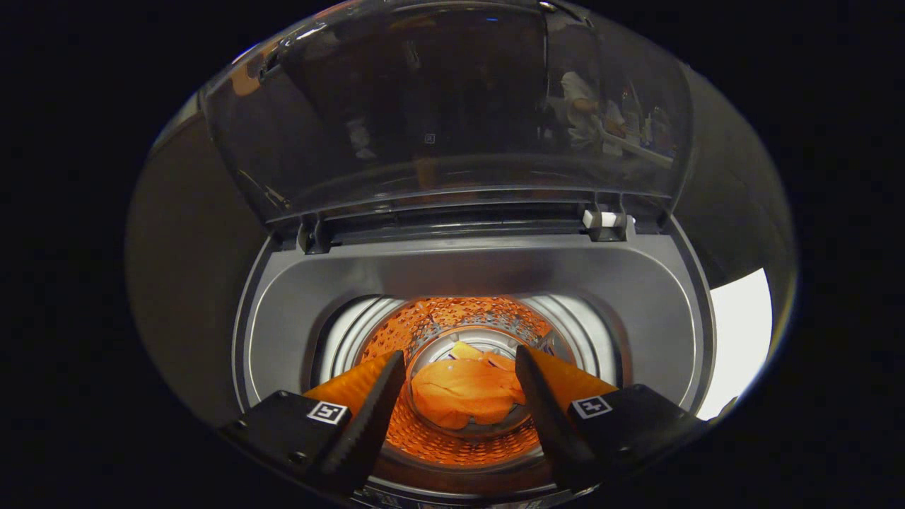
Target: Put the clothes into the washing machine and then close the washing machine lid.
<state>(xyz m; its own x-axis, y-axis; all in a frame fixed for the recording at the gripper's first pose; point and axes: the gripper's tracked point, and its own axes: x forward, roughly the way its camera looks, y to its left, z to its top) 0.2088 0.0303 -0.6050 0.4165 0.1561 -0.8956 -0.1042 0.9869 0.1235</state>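
I look down into a top-loading washing machine (636, 297) with a grey rim. Its transparent lid (438, 113) stands raised at the back, hinged behind the opening. An orange garment (463, 396) lies crumpled at the bottom of the perforated drum (459, 314), which glows orange around it. My gripper (459, 367) hovers over the drum mouth, open, with the garment seen far below between the fingers and nothing held.
The lid's hinges (604, 220) sit at the rear of the rim. Reflections of a person show in the lid. A bright white patch (739, 332) lies to the right of the machine; the surroundings are dark.
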